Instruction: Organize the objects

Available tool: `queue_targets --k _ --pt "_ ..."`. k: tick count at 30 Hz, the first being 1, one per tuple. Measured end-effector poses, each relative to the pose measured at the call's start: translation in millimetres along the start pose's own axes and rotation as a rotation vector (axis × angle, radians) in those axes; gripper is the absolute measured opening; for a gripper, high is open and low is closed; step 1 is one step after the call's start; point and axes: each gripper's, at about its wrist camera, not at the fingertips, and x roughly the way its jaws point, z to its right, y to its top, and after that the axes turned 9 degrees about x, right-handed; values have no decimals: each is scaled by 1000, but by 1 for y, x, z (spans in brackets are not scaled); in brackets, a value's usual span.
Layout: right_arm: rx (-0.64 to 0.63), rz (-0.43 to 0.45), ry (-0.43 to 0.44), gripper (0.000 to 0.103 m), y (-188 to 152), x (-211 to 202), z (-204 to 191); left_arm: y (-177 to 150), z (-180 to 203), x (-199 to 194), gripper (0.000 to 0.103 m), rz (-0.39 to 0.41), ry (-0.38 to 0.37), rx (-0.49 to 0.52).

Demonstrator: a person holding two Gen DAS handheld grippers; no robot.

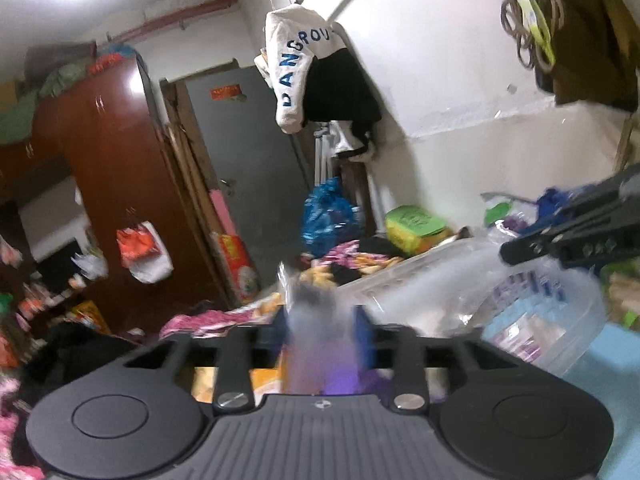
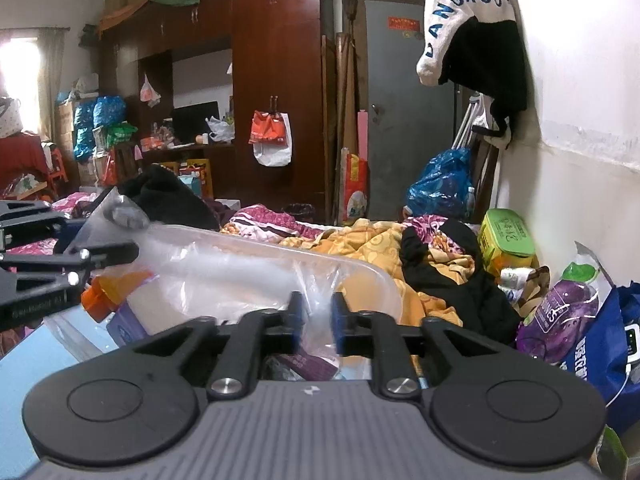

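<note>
a crowded bedroom is seen, with a dark red wardrobe point(image 2: 276, 80), a grey door point(image 2: 404, 120) and a white and black garment point(image 2: 472, 32) hung high on the white wall. a bed is covered with an orange and pink quilt point(image 2: 360, 244), and black clothes point(image 2: 452, 280) are thrown over it.

in the foreground a clear plastic box point(image 2: 248, 272) is placed on a light blue surface point(image 2: 24, 356). thin plastic bags and packets are kept inside it, and an orange cap point(image 2: 98, 300) is seen at its near left side.

the left gripper point(image 1: 322, 332) is closed on a grey and purple foil pouch point(image 1: 316, 320), which is blurred in its own view. in the right wrist view the same pouch point(image 2: 116, 216) is held up above the left edge of the box.

the right gripper point(image 2: 316, 320) is held over the near part of the box, its fingers a little apart, with crumpled clear plastic point(image 2: 318, 304) between them. it cannot be told if the plastic is pinched.

at the wall side a green tin point(image 2: 506, 240), a purple packet point(image 2: 560, 312) and a blue bag point(image 2: 604, 344) are lying near each other.
</note>
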Motion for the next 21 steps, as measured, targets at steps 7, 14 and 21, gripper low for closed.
queue_targets --k 7,14,21 --pt "37 99 9 103 3 -25 7 -7 -14 -34 100 125 113 -57" --pt "112 175 -43 103 -6 -65 5 -16 -33 -69 103 36 49 -189" --pt "175 186 16 103 -28 -132 -14 -39 -53 -149 103 11 77 -233"
